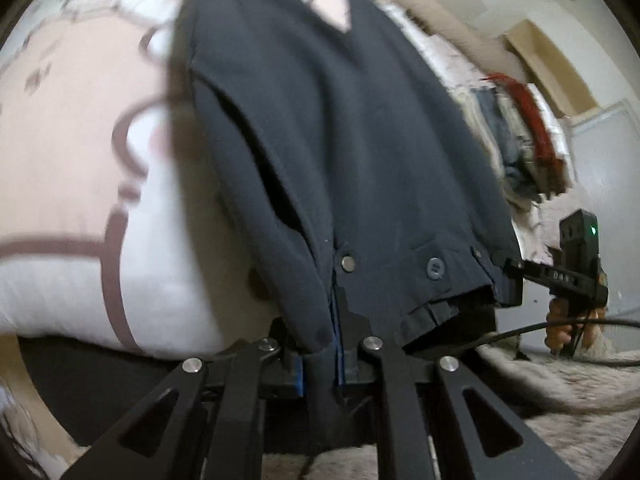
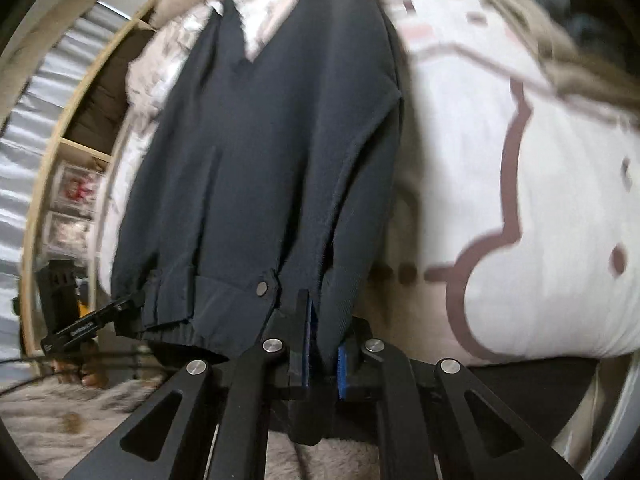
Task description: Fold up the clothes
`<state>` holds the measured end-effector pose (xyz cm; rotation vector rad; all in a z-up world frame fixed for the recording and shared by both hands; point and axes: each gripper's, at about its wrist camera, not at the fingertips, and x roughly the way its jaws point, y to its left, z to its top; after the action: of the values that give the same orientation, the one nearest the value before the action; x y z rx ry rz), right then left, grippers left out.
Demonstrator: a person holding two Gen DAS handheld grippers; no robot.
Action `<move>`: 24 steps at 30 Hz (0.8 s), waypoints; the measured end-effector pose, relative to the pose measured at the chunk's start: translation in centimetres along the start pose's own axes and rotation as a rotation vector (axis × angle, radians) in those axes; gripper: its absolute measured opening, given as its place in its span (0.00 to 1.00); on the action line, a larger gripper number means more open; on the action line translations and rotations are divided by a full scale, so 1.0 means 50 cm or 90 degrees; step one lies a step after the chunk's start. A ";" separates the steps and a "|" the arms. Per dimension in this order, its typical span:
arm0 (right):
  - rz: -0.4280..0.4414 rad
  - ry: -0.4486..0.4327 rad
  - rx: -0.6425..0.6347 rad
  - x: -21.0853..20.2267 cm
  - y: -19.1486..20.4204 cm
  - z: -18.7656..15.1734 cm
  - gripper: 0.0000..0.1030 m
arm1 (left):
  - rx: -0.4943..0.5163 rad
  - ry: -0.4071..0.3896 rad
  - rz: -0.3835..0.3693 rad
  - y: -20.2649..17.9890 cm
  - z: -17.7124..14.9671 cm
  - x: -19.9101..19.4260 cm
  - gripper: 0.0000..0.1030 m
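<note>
Clearly the dark navy trousers [image 1: 340,140] hang stretched between both grippers at the waistband, their legs trailing away over a white and pink bedcover [image 1: 72,152]. Left gripper [image 1: 320,360] has its jaws closed tight on one waistband end; right gripper [image 2: 322,356] is likewise clamped on the other. 2 buttons show near the waistband. Beige carpet [image 2: 340,464] lies below.

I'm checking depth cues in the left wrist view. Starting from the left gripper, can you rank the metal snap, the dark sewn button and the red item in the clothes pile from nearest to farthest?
From the left gripper, clamped on the dark trousers:
1. Metal snap, just above the fingers.
2. Dark button, further right along the waistband.
3. Red item, far right in the background pile.
</note>
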<state>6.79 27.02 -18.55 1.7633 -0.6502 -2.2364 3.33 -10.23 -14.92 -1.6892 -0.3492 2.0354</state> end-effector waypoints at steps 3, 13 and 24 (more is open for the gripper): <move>-0.031 0.007 -0.011 0.041 0.000 -0.010 0.10 | -0.012 -0.004 0.005 0.014 -0.002 0.001 0.17; -0.120 -0.083 0.023 -0.072 -0.012 0.001 0.63 | -0.002 -0.103 0.116 0.075 0.056 -0.138 0.32; -0.063 -0.369 -0.119 -0.208 0.173 0.251 0.63 | 0.110 -0.321 0.179 0.052 0.453 -0.200 0.38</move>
<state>-3.45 26.52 -3.21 1.0750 -0.4333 -2.7911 -17.88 -15.25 -2.87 -1.1576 -0.0899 2.6100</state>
